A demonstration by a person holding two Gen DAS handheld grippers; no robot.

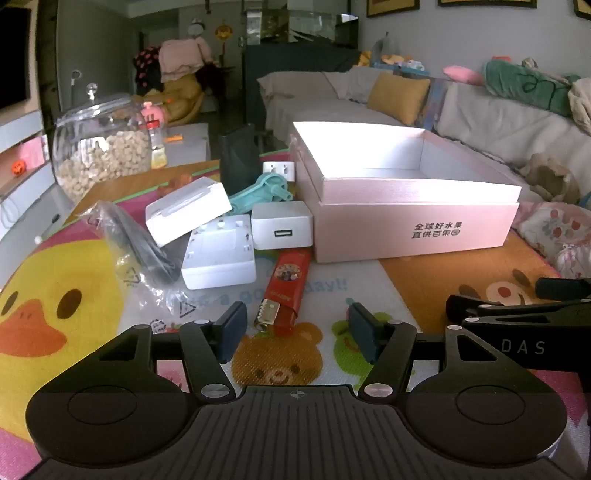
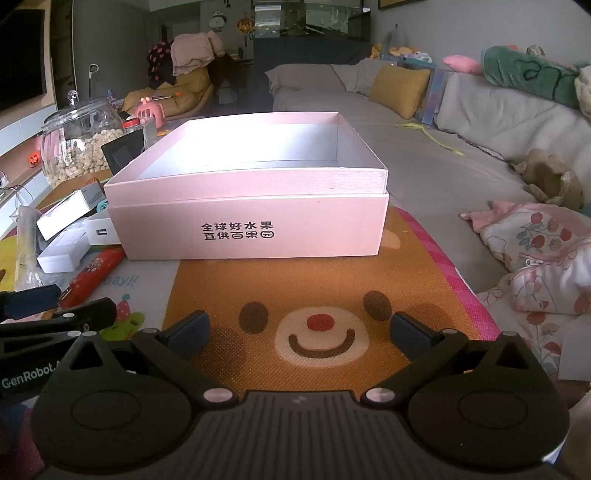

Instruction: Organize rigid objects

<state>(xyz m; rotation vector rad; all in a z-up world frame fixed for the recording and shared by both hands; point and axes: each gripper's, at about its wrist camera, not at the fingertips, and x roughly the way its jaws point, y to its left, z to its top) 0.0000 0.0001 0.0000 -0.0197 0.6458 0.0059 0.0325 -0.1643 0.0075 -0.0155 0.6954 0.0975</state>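
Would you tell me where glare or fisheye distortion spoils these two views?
Left wrist view: the pink box has its far inner wall blown out white; the sofa bows at the edge. Right wrist view: the box interior glares too; corners vignette black.

I'm working low over a cartoon play mat point(image 2: 303, 280) printed with a bear face, a yellow duck off to its left. To my right a long grey sofa point(image 2: 424, 173) runs toward the far wall, with a mustard cushion point(image 2: 399, 88) propped on it and a green plush toy point(image 2: 532, 74) along its back. Far left, clothes are heaped on a yellow chair point(image 2: 184, 74). A dark cabinet point(image 2: 314, 48) stands at the far end, framed pictures point(image 1: 391, 6) above. The light is dim and greyish.
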